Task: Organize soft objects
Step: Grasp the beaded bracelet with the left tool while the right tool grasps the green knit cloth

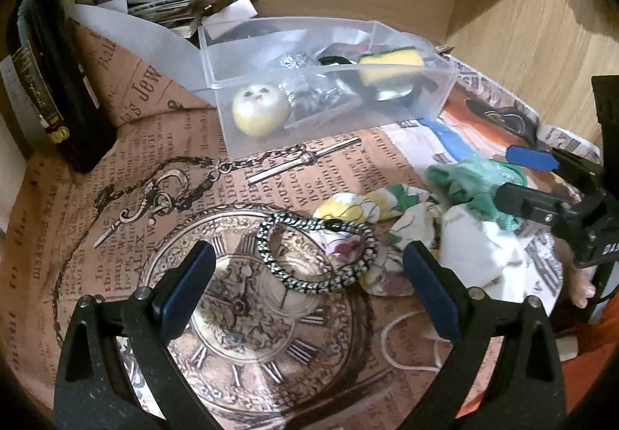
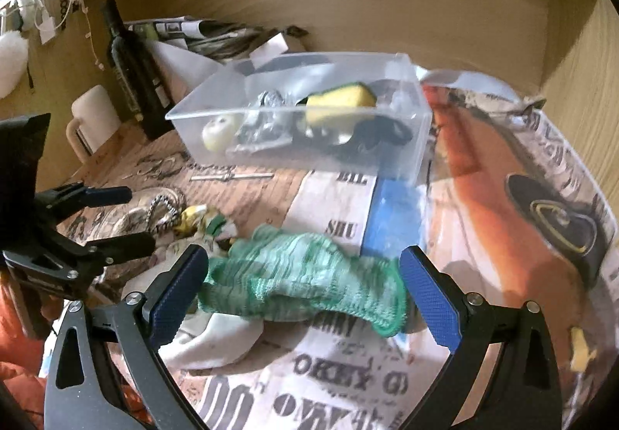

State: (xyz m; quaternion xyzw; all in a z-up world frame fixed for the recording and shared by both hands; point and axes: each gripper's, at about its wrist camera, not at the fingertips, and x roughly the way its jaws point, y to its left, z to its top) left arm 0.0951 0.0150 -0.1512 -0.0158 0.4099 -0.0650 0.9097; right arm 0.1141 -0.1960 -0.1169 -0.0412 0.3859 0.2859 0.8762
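A green knitted glove (image 2: 305, 275) lies on the paper-covered table between the open fingers of my right gripper (image 2: 303, 294); it also shows in the left wrist view (image 1: 470, 184). A white cloth (image 2: 216, 341) and a floral cloth (image 1: 383, 232) lie beside it. A braided black-and-white ring (image 1: 317, 252) rests partly on the floral cloth, just ahead of my open, empty left gripper (image 1: 309, 283). A clear plastic box (image 1: 445, 82) behind holds a yellow sponge (image 1: 390, 66), a pale round toy (image 1: 259, 111) and crumpled foil.
A dark bottle (image 1: 50, 82) stands at the left, with a white mug (image 2: 93, 120) near it. Papers are piled behind the box. Wooden walls close the back and right. A white string (image 1: 402, 348) lies near the left gripper's right finger.
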